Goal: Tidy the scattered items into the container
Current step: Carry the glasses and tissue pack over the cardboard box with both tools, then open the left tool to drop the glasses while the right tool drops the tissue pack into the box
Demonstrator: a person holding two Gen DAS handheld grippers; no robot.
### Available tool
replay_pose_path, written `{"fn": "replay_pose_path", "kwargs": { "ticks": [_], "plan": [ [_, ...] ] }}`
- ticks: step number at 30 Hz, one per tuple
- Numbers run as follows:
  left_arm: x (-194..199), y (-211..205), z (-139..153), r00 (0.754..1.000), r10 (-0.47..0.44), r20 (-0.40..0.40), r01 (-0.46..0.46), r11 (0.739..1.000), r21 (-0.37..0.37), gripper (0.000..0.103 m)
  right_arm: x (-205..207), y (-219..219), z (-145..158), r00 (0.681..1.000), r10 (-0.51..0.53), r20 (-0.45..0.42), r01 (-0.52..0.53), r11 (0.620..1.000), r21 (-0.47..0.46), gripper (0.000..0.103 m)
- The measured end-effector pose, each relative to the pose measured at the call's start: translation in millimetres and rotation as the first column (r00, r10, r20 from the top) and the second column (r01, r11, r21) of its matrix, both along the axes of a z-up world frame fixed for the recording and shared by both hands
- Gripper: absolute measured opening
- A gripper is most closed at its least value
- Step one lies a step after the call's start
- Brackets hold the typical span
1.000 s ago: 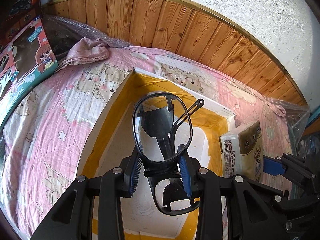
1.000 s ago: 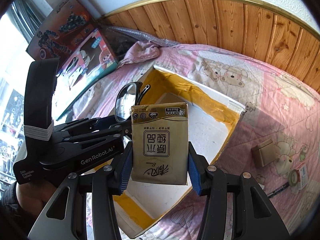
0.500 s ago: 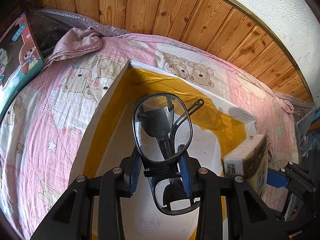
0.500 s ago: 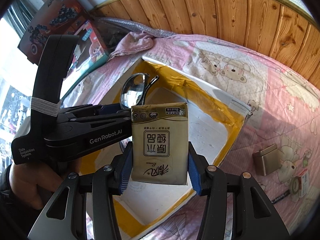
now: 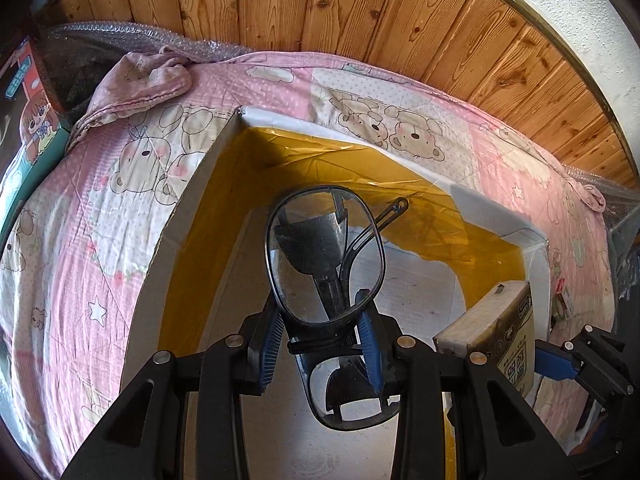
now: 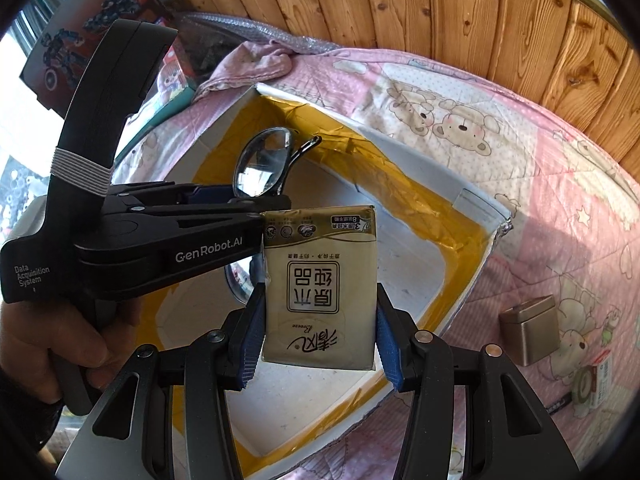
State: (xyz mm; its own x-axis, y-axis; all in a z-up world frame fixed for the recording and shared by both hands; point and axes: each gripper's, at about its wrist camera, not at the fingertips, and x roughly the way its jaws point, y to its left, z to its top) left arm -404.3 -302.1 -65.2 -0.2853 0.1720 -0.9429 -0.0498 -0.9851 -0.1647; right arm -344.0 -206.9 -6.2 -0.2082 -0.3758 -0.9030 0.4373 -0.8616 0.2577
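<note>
From your left wrist camera, your left gripper (image 5: 324,340) has its jaws pinched on a pair of black-framed glasses (image 5: 326,268), gripped at the bridge between the blue pads so that one lens stands up ahead of the fingers and the other hangs below them. The glasses sit above the open white box (image 5: 188,208), whose inner walls are lined with yellow tape; its white floor shows beneath them. The box lies on a bed covered with a pink bear-print quilt (image 5: 100,184), and wood panelling (image 5: 320,4) runs behind. At the lower right edge, the tissue pack (image 5: 500,332) shows over the box's near right corner, with a blue pad of your right gripper touching its side.

From your right wrist camera, your right gripper (image 6: 316,332) has its jaws clamped on the tissue pack (image 6: 320,288), a beige packet held upright with its print upside down, one blue pad on each side. It hangs over the inside of the box (image 6: 436,176). Your left gripper (image 6: 256,204) reaches in from the left, held by your hand (image 6: 60,344), with the glasses (image 6: 264,168) poking up over the box's far side. On the quilt (image 6: 540,152) to the right, outside the box, lie a small tan block (image 6: 528,324) and, near the frame's edge, a roll of tape (image 6: 588,388).
</note>
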Motion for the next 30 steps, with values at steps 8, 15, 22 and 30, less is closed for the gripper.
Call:
{"fn": "replay_pose_path", "kwargs": {
  "ticks": [8,15,22,30],
  "plan": [
    [-9,2,-9,1.0,0.001,0.018,-0.001,1.0,0.005,0.037,-5,-3,-6,1.0,-0.008,0.014,0.008,1.0,0.006,0.052],
    [-18,-8,-19,0.996,0.067,0.066,-0.071,0.995,0.069,0.04,-9,-4,-4,1.0,-0.026,0.006,0.026,1.0,-0.01,0.055],
    [-14,-14,-17,0.995,0.081,0.062,-0.086,0.993,0.078,0.057,-4,0,-1,0.999,-0.038,-0.006,0.038,0.999,-0.025,0.055],
    [-4,-22,-2,0.996,0.078,0.048,-0.081,0.994,0.075,0.058,6,0,6,0.998,-0.055,-0.013,0.054,0.998,-0.041,0.056]
  ]
}}
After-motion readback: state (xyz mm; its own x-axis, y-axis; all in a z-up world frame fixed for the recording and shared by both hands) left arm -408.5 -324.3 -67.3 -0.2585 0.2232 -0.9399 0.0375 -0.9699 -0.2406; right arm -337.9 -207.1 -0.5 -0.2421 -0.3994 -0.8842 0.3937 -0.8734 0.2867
